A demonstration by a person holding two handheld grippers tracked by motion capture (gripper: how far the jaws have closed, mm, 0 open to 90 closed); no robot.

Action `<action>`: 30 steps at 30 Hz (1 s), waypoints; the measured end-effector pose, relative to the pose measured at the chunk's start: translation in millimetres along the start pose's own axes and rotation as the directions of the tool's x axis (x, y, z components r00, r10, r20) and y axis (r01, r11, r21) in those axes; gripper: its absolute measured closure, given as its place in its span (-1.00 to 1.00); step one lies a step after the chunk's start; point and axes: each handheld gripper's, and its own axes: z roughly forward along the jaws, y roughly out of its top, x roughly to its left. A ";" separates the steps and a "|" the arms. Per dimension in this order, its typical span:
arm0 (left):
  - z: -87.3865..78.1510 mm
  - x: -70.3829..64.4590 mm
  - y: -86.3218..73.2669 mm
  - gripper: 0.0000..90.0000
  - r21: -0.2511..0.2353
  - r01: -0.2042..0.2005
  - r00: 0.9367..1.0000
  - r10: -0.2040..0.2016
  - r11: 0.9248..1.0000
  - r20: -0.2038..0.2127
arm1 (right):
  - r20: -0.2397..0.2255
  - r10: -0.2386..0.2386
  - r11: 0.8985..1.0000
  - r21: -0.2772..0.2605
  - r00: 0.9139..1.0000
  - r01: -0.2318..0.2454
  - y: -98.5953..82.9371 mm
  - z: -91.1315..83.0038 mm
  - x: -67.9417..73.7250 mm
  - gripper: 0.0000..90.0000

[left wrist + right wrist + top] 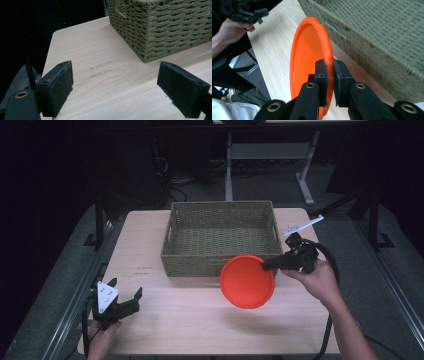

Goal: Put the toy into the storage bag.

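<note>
Pinching the orange plate (247,281) by its right rim, the right gripper (265,265) lifts it near the basket (220,265) — light, stiff, slippery. The left gripper (126,301) waits wide open, holding nothing.

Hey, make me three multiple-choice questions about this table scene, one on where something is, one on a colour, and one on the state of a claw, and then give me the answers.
1. Where is the plate?
A. Inside the basket
B. Held above the table in front of the basket
C. Under the left claw

2. What colour is the plate?
A. Orange
B. Blue
C. White

3. How does the left claw stand?
A. Shut on the plate
B. Shut on the basket rim
C. Open, holding nothing

Answers:
1 B: the high view shows the plate in front of the woven basket's near wall, gripped by the right claw.
2 A: it is bright orange in the high view and the right gripper view.
3 C: its jaws stand wide apart over bare table.
</note>
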 end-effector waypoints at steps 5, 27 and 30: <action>0.3 -0.5 -0.2 -0.72 -0.001 0.001 1.000 -0.001 1.000 0.003 | 0.004 -0.004 1.000 -0.015 1.000 0.004 12.1 -8.2 3.2 0.83; -1.1 4.2 -1.3 -0.72 -0.001 0.012 1.000 -0.012 1.000 -0.004 | 0.022 0.022 0.999 -0.036 1.000 -0.021 67.5 -24.7 -5.3 0.83; -0.7 3.5 -1.3 -0.72 -0.005 0.019 1.000 -0.019 1.000 -0.002 | 0.014 0.021 0.999 -0.042 1.000 -0.020 72.9 -24.8 -5.2 0.83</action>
